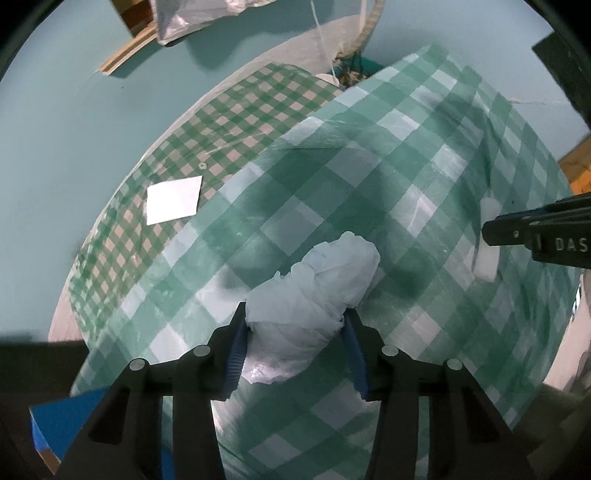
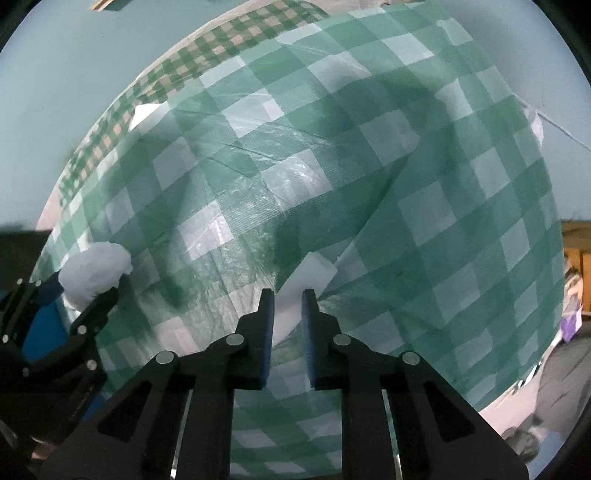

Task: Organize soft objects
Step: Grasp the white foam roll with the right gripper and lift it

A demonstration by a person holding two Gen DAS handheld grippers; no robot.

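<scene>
My left gripper [image 1: 295,314] is shut on a crumpled pale blue-white plastic bag [image 1: 314,291] and holds it over a large green-and-white checked cloth [image 1: 369,177]. The bag also shows at the left of the right wrist view [image 2: 96,271]. My right gripper [image 2: 288,295] is shut on a fold of the checked cloth [image 2: 369,184], with its white underside [image 2: 310,273] showing between the fingers. The right gripper's fingers [image 1: 532,229] enter the left wrist view from the right edge.
A smaller-checked green tablecloth [image 1: 221,122] covers the round table beneath. A white paper sheet [image 1: 173,199] lies on it at the left. A white woven sack [image 1: 199,14] and wooden slats [image 1: 125,48] lie on the teal floor beyond. A blue object [image 1: 62,417] is at lower left.
</scene>
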